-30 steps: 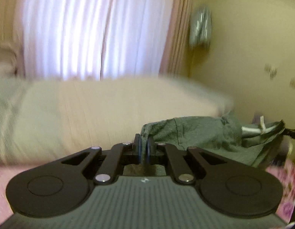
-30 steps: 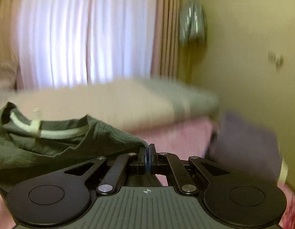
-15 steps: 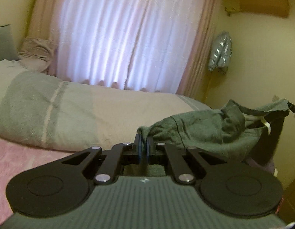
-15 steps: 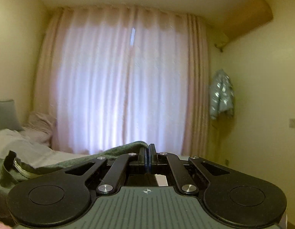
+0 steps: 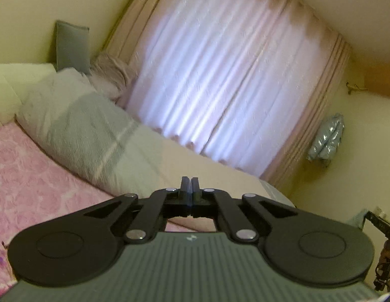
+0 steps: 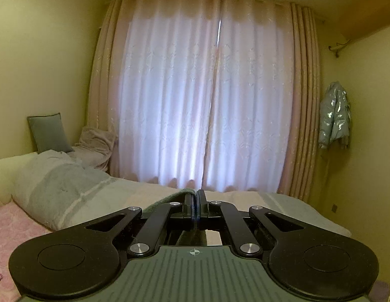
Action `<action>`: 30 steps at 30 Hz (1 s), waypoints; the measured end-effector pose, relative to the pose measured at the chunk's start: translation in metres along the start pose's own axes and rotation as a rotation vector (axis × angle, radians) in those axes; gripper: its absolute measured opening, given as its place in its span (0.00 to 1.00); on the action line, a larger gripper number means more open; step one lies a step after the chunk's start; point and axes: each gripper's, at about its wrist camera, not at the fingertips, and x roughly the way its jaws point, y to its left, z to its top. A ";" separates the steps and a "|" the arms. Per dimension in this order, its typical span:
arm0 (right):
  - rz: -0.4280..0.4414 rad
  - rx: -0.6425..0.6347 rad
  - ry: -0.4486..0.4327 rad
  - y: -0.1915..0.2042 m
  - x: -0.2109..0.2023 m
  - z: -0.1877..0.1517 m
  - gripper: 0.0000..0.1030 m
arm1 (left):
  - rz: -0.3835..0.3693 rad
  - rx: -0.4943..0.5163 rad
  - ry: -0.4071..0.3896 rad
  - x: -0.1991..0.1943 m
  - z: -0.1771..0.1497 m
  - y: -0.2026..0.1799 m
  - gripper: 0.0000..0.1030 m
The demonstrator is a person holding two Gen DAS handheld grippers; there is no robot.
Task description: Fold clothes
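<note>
My right gripper (image 6: 195, 201) pinches a green garment (image 6: 169, 197), raised above the bed (image 6: 106, 201). My left gripper (image 5: 189, 185) has its jaws pressed together, empty. Folding looks barely begun.

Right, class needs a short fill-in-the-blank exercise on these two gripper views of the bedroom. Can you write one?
1. The right gripper is shut on a fold of ____ cloth.
2. The left gripper is shut with ____ between its fingers.
3. The curtains over the window are ____.
4. A silver jacket hangs on the ____.

Missing words: green; nothing; closed; wall
</note>
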 end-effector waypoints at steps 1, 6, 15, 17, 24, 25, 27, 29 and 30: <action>0.008 -0.005 0.015 -0.002 0.002 0.000 0.00 | -0.010 0.016 0.016 0.004 0.002 -0.002 0.00; 0.004 -0.039 0.074 -0.001 0.010 -0.011 0.00 | -0.049 0.155 0.227 0.058 -0.040 -0.020 0.22; 0.018 -0.092 0.036 0.005 -0.015 0.015 0.00 | -0.205 0.317 0.441 0.137 -0.193 -0.088 0.31; 0.035 -0.108 0.007 0.011 -0.023 0.028 0.00 | -0.242 0.429 0.450 0.139 -0.221 -0.109 0.35; 0.112 -0.148 -0.054 0.029 -0.043 0.064 0.00 | -0.292 0.779 0.330 0.127 -0.284 -0.167 0.49; 0.120 -0.156 -0.060 0.031 -0.045 0.067 0.00 | -0.272 0.789 0.296 0.130 -0.288 -0.173 0.49; 0.128 -0.173 -0.072 0.035 -0.046 0.071 0.00 | -0.232 0.783 0.229 0.137 -0.292 -0.181 0.46; 0.128 -0.180 -0.081 0.036 -0.047 0.072 0.00 | -0.225 0.761 0.212 0.145 -0.288 -0.181 0.01; 0.119 -0.183 -0.083 0.034 -0.046 0.071 0.00 | -0.227 0.764 0.223 0.148 -0.283 -0.180 0.04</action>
